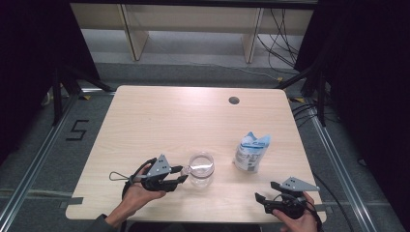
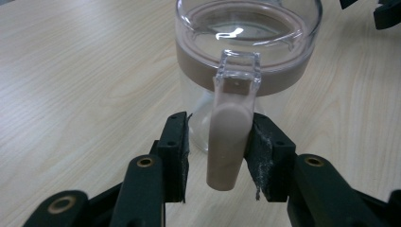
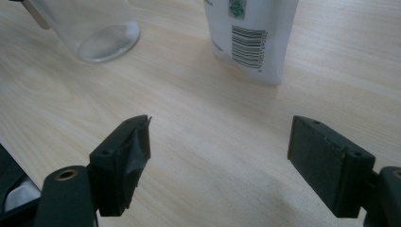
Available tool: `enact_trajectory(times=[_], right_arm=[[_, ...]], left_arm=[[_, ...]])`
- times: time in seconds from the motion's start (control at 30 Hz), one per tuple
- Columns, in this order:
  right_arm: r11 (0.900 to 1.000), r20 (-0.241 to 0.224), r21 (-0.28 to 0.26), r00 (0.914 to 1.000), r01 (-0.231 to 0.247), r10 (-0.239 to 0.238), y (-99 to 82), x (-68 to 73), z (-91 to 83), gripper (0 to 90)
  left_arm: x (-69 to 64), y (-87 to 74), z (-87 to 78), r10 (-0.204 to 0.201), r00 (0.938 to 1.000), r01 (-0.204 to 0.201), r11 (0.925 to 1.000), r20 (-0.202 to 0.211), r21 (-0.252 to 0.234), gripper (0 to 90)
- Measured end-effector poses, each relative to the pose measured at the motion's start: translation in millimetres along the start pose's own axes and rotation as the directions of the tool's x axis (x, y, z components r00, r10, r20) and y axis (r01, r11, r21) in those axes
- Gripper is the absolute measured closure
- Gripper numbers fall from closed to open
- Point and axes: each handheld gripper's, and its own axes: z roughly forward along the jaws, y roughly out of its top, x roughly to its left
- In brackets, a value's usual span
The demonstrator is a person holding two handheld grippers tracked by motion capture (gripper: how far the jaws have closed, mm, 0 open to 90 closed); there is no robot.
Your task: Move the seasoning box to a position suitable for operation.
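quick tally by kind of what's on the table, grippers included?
Clear jar with a brown-banded lid: 1
White and blue pouch: 1
Grippers: 2, the left gripper at the jar's lid latch, the right gripper with jaws wide apart over bare table
Total: 4

Jar [image 2: 246,52]: clear glossy plastic, matt beige band and latch [image 2: 229,142]. Table [image 1: 159,121]: light wood-grain laminate, smooth. Pouch [image 1: 251,152]: glossy white plastic film (jaw pads: matt black, frayed).
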Motion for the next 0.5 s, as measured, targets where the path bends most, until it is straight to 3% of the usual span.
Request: enact_trajectory(times=[0.2,0.23,0.43,0.47,0.5], right_arm=[[1.0000,0.006,-0.007,1.0000,0.003,-0.003,0.1,-0.4,-0.1,22.8],[1.0000,0.008,-0.008,1.0000,0.005,-0.004,0.1,-0.8,0.1,22.8],[1.0000,0.004,-0.008,1.0000,0.003,-0.003,0.2,-1.3,-0.1,22.8],[0.9995,0.008,0.003,0.9995,-0.030,0.030,-0.2,1.5,-0.5,22.8],[0.9997,0.004,-0.001,0.9997,-0.025,0.025,0.0,1.3,-0.4,22.8]], left_arm=[[1.0,0.5,-6.8,-0.014,0.9999,0.014,0.9999,0.006,-0.001,52.1],[0.4,0.9,-8.6,-0.032,0.9995,0.032,0.9994,0.006,-0.009,51.3],[-2.0,4.9,-17.5,-0.044,0.9988,0.045,0.9983,0.020,-0.038,53.3],[-2.4,5.9,-19.9,-0.048,0.9987,0.049,0.9979,0.017,-0.042,53.9],[-2.6,6.4,-20.9,-0.053,0.9983,0.055,0.9971,0.024,-0.052,54.6]])
